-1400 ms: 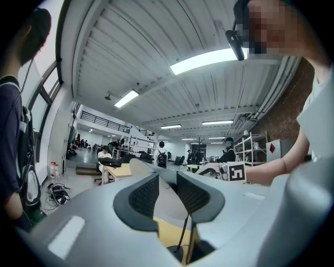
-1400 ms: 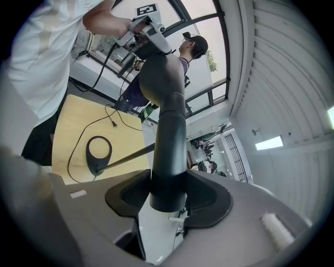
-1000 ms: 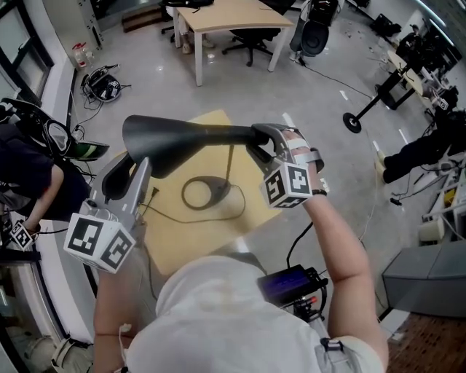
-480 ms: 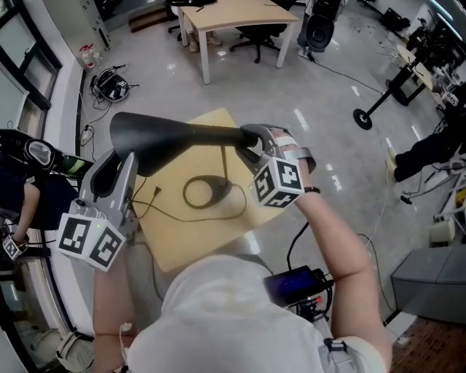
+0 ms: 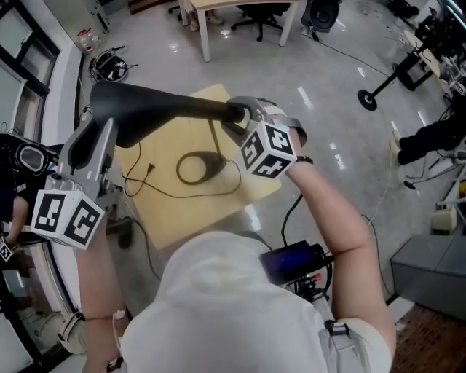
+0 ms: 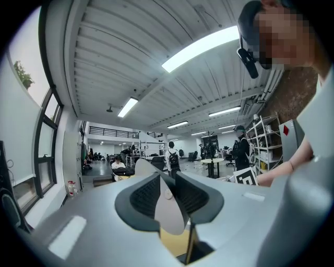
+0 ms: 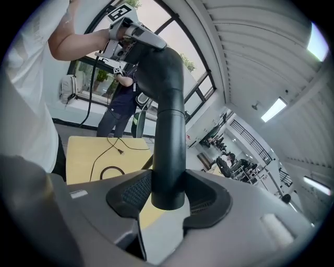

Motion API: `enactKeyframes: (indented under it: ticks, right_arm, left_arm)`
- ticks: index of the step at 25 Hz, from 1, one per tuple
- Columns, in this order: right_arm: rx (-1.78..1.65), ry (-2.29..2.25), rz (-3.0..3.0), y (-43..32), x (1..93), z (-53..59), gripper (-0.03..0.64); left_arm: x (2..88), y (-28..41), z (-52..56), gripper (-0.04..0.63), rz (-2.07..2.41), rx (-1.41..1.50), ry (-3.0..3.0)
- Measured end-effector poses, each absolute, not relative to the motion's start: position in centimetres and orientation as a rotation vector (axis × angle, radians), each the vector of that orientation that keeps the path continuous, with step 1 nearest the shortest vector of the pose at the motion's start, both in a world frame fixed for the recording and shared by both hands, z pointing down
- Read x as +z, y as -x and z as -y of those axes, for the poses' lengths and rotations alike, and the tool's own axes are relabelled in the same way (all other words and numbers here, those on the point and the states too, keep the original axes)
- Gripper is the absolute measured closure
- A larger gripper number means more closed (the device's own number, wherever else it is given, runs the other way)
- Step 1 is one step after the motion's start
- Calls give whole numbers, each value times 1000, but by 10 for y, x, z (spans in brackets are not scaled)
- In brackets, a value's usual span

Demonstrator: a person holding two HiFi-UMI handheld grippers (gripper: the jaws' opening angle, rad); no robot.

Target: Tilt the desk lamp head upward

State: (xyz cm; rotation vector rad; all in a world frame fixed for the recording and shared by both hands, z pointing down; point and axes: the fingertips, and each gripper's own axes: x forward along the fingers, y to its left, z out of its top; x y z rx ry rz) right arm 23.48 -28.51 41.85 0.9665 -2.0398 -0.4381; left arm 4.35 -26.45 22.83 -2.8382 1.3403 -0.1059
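Note:
A black desk lamp stands on a small light-wood table (image 5: pixel 171 215); its ring base (image 5: pixel 195 169) lies flat and a thin stem (image 5: pixel 215 142) rises from it. The long tapered lamp head (image 5: pixel 145 113) stretches leftward, wide end at the left. My right gripper (image 5: pixel 237 115) is shut on the head's narrow neck; in the right gripper view the neck (image 7: pixel 167 114) fills the gap between the pads (image 7: pixel 133 193). My left gripper (image 5: pixel 98 130) is at the wide end. In the left gripper view a thin pale rim (image 6: pixel 168 208) sits pinched between its pads (image 6: pixel 146 194).
The lamp's cord and plug (image 5: pixel 149 169) trail over the tabletop. A seated person (image 5: pixel 14 164) is at the far left by the window. A wooden desk (image 5: pixel 240 9) and chairs stand further off, and a black floor stand (image 5: pixel 371 98) at the right.
The left gripper and the lamp head's wide end have risen and shifted left in the head view. The right gripper stays closed on the neck, rolled slightly.

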Motion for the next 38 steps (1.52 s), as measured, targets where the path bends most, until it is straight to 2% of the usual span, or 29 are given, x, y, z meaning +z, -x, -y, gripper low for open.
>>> enactKeyframes:
  ticks: [9, 38]
  right_arm:
    - [-381, -933, 2094, -227, 435, 283, 411]
    - [-181, -999, 2331, -220, 433, 276, 414]
  left_arm:
    - [244, -60, 263, 506, -1268, -25, 2889]
    - [189, -105, 254, 514, -1304, -194, 2647]
